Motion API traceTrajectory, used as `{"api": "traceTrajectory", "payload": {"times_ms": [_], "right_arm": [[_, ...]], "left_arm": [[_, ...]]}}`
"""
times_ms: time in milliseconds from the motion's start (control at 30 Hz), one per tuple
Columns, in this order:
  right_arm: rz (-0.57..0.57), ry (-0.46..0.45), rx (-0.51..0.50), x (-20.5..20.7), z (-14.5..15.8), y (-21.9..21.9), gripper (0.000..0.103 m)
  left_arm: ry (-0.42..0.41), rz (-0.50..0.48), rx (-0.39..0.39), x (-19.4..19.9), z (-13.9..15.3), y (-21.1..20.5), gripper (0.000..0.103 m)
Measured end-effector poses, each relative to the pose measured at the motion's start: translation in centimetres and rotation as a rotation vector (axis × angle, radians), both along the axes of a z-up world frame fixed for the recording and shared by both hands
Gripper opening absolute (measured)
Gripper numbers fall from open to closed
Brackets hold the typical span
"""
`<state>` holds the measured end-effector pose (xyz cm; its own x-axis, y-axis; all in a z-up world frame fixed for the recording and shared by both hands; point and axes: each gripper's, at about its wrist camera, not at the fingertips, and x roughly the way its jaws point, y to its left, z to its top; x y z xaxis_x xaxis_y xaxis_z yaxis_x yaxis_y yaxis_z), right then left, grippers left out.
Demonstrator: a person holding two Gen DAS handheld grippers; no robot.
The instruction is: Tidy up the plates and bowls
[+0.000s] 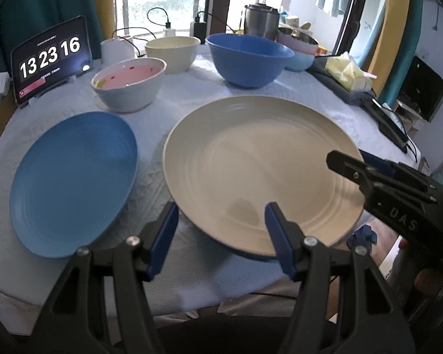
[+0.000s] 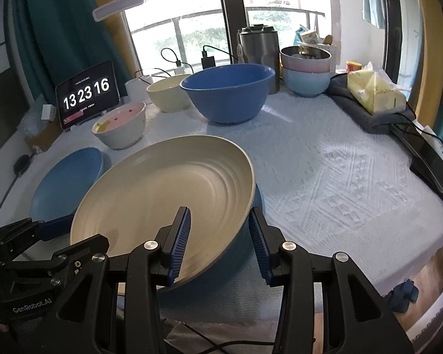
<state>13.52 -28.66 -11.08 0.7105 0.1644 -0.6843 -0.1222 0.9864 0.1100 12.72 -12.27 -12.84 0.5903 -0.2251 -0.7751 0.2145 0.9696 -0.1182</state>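
We see the cream plate point(image 1: 260, 168) at the near edge of the table point(image 2: 339, 177), its near rim jutting past the table edge in the left wrist view. Under it shows a blue rim, seemingly a second dish; we cannot tell what kind.

The right gripper point(image 2: 218, 242) straddles the plate's right rim, one blue pad over the cream face, the other outside. A gap shows beside the outer pad, so we cannot tell whether the pads press on the plate.

The left gripper point(image 1: 221, 236) stands half open and holds nothing, one finger above the plate's near rim, the other above the cloth between the two plates.

The blue plate point(image 1: 73, 183) lies just left of the cream one, apart from it. To the right of the cream plate the white cloth is bare out to the table's right edge, where a black device point(image 2: 428, 162) lies.

Farther back stand a white bowl point(image 1: 130, 85) with a pink inside and small bits of something in it, a cream bowl point(image 1: 174, 53) and a big blue bowl point(image 1: 248, 59); we cannot see into those two. Behind are stacked bowls point(image 2: 305, 70), the top one steel, a steel pot point(image 2: 260, 50), a tissue pack point(image 2: 375, 91) and a tablet clock point(image 1: 50, 59).
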Motion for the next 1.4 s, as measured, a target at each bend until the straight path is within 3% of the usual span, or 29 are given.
{"api": "traceTrajectory", "payload": {"times_ms": [267,533,1400], "right_arm": [[-0.025,0.025,-0.004,0.3,-1.0,-0.9,0.044],[-0.026,-0.010,-0.006,0.0,0.2,-0.8,0.044],[0.088,-0.057,-0.044,3.3,3.0,4.8,0.044]], "left_arm": [[-0.023,0.028,0.033,0.0,0.4,0.1,0.063],[-0.057,0.058,0.033,0.0,1.0,0.9,0.063],[-0.137,0.174,-0.001,1.8,2.6,6.8,0.063]]}}
